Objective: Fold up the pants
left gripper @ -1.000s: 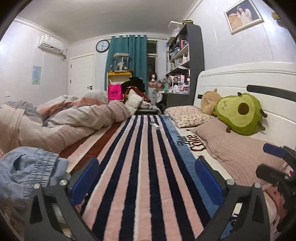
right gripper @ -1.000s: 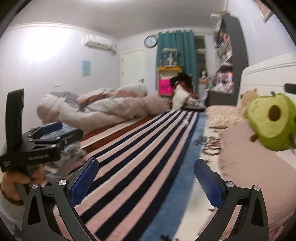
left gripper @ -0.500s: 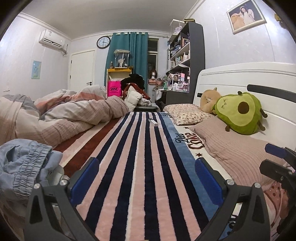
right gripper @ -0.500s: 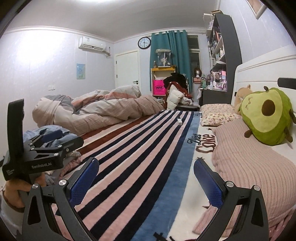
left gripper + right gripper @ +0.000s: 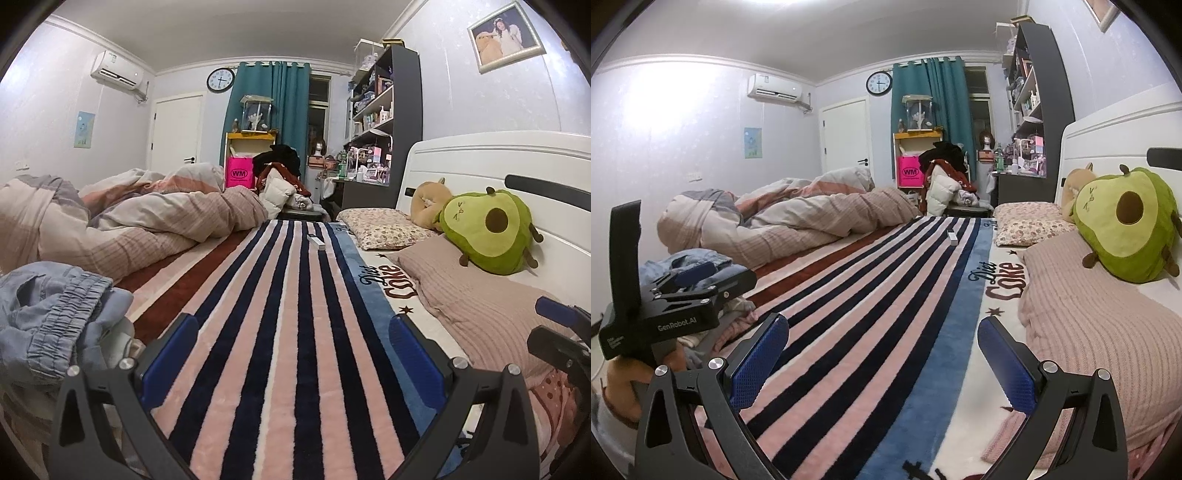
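Light blue denim pants (image 5: 48,314) with an elastic waistband lie crumpled at the left edge of the bed; they also show behind the left tool in the right wrist view (image 5: 690,260). My left gripper (image 5: 291,354) is open and empty, hovering over the striped blanket (image 5: 295,295) just right of the pants. My right gripper (image 5: 882,362) is open and empty over the blanket (image 5: 871,295), to the right of the left gripper's body (image 5: 679,299).
A bunched duvet (image 5: 147,221) lies along the left side. Pink pillows (image 5: 480,306) and an avocado plush (image 5: 487,229) sit at the headboard on the right. A small white box (image 5: 317,242) rests mid-blanket. A shelf and chair with clothes stand beyond the bed.
Both grippers have shifted and turned slightly, so the views pan a little; the pants now sit nearer the left gripper's left finger. Both stay open and empty.
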`<state>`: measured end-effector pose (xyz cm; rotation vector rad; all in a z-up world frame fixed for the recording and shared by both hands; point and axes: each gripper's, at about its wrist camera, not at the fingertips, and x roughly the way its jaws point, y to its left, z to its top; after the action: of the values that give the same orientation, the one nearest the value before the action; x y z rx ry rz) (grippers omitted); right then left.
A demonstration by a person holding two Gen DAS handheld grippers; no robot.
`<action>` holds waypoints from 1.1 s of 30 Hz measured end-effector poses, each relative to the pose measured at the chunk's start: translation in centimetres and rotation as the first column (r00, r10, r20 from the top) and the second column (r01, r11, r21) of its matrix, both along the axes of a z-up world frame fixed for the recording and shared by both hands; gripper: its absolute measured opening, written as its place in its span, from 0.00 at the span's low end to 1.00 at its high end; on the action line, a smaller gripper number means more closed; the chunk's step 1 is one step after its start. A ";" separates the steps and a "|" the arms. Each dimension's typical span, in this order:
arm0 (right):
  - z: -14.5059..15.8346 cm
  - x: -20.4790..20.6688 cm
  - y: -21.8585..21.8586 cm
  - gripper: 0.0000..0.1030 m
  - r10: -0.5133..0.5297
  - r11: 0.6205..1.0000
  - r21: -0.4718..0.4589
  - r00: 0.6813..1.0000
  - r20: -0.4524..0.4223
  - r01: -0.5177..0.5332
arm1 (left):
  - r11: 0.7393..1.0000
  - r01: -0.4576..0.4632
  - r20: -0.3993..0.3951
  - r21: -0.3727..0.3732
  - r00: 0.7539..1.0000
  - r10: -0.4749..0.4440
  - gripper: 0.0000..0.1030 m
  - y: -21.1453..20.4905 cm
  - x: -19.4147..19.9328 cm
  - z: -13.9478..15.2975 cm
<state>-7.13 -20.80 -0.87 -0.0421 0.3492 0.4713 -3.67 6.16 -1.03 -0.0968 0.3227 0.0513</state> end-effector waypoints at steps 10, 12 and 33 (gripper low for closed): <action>-0.6 -0.1 0.5 0.99 0.004 1.000 0.009 1.000 -0.003 -0.004 | 0.998 -0.017 -0.006 -0.055 1.000 0.017 0.99 1.2 0.0 -0.4; -0.8 -0.2 0.6 0.99 0.005 1.000 0.010 1.000 -0.007 -0.005 | 0.998 -0.019 -0.007 -0.052 1.000 0.019 0.99 1.2 0.0 -0.4; -1.3 0.0 0.1 0.99 -0.011 1.000 0.013 1.000 -0.011 0.011 | 1.000 -0.012 0.000 0.012 1.000 0.012 0.99 0.3 0.1 -0.3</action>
<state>-7.09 -20.72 -2.18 -0.0248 0.3570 0.4626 -3.56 6.41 -1.37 -0.0863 0.3217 0.0649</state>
